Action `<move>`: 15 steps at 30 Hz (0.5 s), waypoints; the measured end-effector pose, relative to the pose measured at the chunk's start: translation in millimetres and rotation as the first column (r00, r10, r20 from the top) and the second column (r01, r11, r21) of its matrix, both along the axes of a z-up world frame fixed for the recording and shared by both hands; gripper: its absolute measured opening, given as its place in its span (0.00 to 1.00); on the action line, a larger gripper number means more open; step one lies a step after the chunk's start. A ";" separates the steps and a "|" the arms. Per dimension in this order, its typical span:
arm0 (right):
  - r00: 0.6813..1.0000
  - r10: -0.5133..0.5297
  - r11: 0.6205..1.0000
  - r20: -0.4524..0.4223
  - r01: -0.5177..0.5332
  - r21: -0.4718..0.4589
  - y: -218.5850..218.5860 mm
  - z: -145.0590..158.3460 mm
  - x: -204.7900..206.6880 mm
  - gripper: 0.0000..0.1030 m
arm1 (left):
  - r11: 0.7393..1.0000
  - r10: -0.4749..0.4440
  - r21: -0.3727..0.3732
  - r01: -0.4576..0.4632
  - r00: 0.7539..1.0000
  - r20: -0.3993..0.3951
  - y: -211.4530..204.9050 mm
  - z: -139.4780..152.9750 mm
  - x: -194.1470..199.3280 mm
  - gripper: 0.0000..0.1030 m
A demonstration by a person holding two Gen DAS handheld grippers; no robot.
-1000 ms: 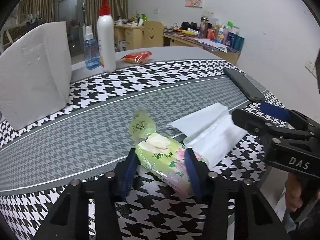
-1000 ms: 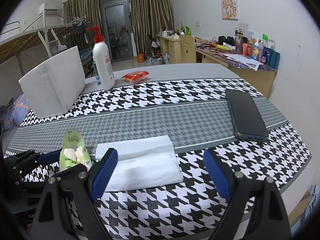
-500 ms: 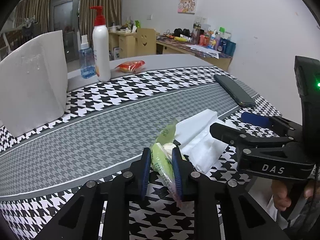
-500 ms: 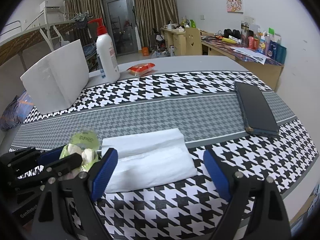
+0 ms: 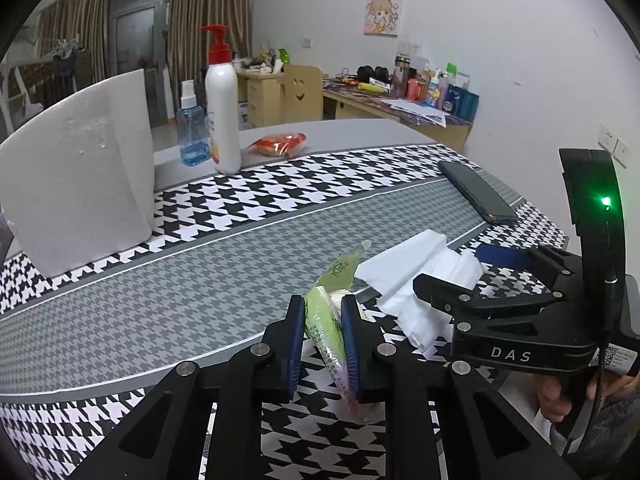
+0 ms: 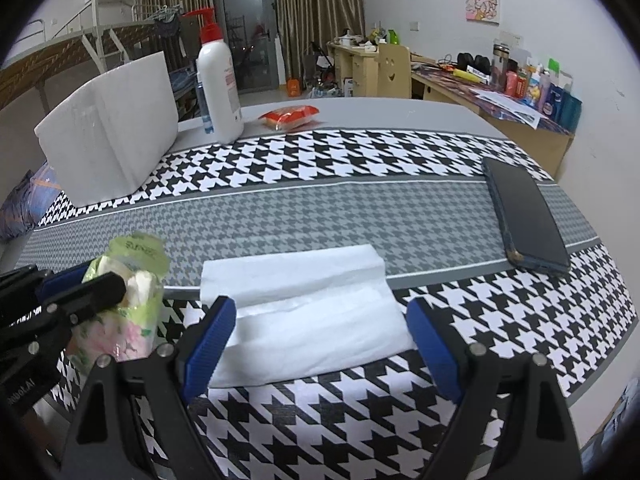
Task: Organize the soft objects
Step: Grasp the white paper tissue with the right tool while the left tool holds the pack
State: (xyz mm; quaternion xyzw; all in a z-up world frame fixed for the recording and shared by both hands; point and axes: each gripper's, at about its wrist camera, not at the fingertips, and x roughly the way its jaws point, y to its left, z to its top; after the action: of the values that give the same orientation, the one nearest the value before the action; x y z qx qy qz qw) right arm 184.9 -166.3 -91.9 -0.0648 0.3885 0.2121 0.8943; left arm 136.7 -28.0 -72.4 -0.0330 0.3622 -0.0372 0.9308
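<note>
Left wrist view: The left tool [image 5: 322, 334] has just been closing, and its blue pads now pinch the green tissue pack [image 5: 326, 316] between them. The soft wrapper is squeezed narrow, and its sealed flap stands up beyond the fingertips. The pack is gripped across its thin dimension, probably so that the soft plastic does not slip out when lifted. Just right of the pack lies the folded white tissue stack [image 5: 416, 276] on the houndstooth worktop [image 5: 224, 248]. The right tool [image 5: 464, 276] reaches in over the stack, with a hand [image 5: 560, 394] on its handle. A white foam block [image 5: 80, 184] stands at the far left, well apart from both tools.

Right wrist view: The right tool [image 6: 320, 332] stands wide, one blue pad on each side of the white tissue stack [image 6: 308, 316], neither pad pressing on it. This straddle suggests a grasp across the stack's width is being prepared. The left tool [image 6: 76, 288] enters from the left edge with the tissue pack [image 6: 128, 300] clamped in it.

Differences: Only the right wrist view shows the stack's full outline, its fold line and both open pads. Only the left wrist view shows the pinch on the pack head-on.
</note>
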 end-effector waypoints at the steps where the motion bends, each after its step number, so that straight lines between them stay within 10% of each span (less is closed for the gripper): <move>1: 1.000 0.002 1.000 -0.003 -0.002 -0.010 1.3 -1.1 0.2 0.88 | 1.000 0.002 -0.001 -0.002 1.000 -0.001 0.6 -0.2 -0.2 0.19; 15: 0.999 0.009 0.998 -0.046 -0.012 -0.066 9.5 -11.2 4.2 0.86 | 1.000 0.018 -0.014 -0.018 1.000 0.003 6.7 2.1 -2.3 0.19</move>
State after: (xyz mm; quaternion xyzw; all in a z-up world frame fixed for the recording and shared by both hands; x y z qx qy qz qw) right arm 189.1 -156.9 -103.1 -0.0918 0.4156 0.2053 0.8813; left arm 134.4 -21.4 -70.2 -0.0425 0.3600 -0.0314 0.9314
